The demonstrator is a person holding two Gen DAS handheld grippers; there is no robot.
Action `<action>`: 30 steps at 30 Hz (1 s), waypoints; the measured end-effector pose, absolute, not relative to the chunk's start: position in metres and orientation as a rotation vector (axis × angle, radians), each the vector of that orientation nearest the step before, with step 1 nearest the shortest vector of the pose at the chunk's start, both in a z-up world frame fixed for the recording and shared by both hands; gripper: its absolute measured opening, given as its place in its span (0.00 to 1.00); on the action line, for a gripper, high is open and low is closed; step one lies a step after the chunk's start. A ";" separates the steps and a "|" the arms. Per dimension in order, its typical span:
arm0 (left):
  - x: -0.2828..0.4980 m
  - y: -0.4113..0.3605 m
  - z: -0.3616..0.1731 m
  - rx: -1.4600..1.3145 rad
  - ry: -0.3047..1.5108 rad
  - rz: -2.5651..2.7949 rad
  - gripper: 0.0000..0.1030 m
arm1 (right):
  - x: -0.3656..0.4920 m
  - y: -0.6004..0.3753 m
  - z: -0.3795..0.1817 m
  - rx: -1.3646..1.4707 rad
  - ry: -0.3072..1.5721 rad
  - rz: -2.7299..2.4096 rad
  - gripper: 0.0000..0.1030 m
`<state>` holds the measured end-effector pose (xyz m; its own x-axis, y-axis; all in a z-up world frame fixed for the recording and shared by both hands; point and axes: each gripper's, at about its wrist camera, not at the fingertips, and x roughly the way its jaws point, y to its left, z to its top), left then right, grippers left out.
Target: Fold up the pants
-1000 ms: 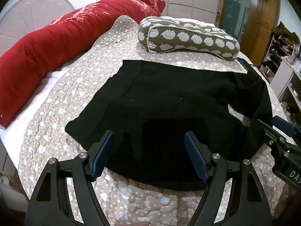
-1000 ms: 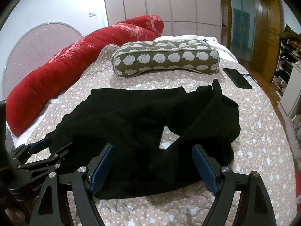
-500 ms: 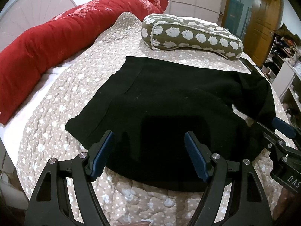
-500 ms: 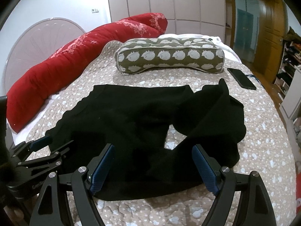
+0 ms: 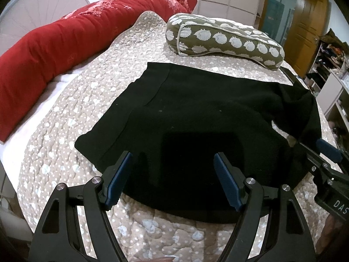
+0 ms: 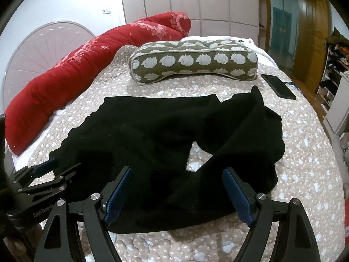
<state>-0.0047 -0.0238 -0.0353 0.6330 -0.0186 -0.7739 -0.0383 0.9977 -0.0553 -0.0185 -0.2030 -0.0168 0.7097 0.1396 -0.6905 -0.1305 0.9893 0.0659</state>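
Black pants [image 5: 196, 113] [image 6: 152, 135] lie spread on a quilted beige bedspread [image 5: 65, 131] [image 6: 305, 152], folded over roughly, with a bunched, loosely crossed end at the right. My left gripper [image 5: 173, 167] hovers open above the pants' near edge, nothing between its blue pads. My right gripper [image 6: 177, 182] is also open over the near edge, further right, with only cloth lying below it. Each gripper shows at the side of the other's view: the right one as right gripper [image 5: 327, 166], the left one as left gripper [image 6: 43, 174].
A long red bolster [image 5: 65, 35] [image 6: 87, 65] lines the left side of the bed. An olive pillow with white prints [image 5: 222, 37] [image 6: 194, 61] lies beyond the pants. A dark phone [image 6: 278, 86] rests at the right. Shelves and a wooden door stand at far right.
Both views have shifted slightly, with the bed a little lower in frame. The pants lie as before and both grippers stay open.
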 end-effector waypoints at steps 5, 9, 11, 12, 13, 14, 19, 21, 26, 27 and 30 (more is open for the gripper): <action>-0.005 -0.019 -0.036 -0.080 0.889 0.019 0.75 | -0.019 -0.203 -0.018 0.048 0.784 0.169 0.81; -0.004 -0.012 -0.037 -0.090 0.899 0.034 0.75 | -0.018 -0.203 -0.020 0.048 0.796 0.168 0.81; -0.004 -0.008 -0.037 -0.097 0.902 0.038 0.75 | -0.017 -0.202 -0.020 0.045 0.797 0.169 0.81; -0.004 -0.006 -0.037 -0.099 0.902 0.042 0.75 | -0.017 -0.203 -0.020 0.047 0.795 0.171 0.81; -0.005 -0.003 -0.037 -0.101 0.901 0.051 0.75 | -0.017 -0.203 -0.020 0.047 0.796 0.170 0.81; -0.004 -0.001 -0.037 -0.103 0.903 0.057 0.75 | -0.017 -0.203 -0.020 0.047 0.792 0.169 0.81; -0.004 0.006 -0.036 -0.118 0.902 0.072 0.75 | -0.013 -0.204 -0.023 0.067 0.816 0.168 0.81; -0.005 0.005 -0.036 -0.118 0.901 0.070 0.75 | -0.013 -0.205 -0.023 0.073 0.820 0.170 0.81; -0.004 0.005 -0.037 -0.113 0.903 0.066 0.75 | -0.015 -0.205 -0.022 0.073 0.818 0.179 0.81; -0.004 0.005 -0.038 -0.115 0.906 0.066 0.75 | -0.015 -0.206 -0.022 0.076 0.822 0.180 0.81; -0.005 0.009 -0.038 -0.122 0.914 0.066 0.75 | -0.015 -0.208 -0.023 0.076 0.829 0.176 0.81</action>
<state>-0.0045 0.0087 -0.0377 0.6091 0.0052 -0.7931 -0.1090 0.9910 -0.0772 -0.0151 -0.2079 -0.0231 0.6623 0.1849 -0.7261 -0.1257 0.9827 0.1356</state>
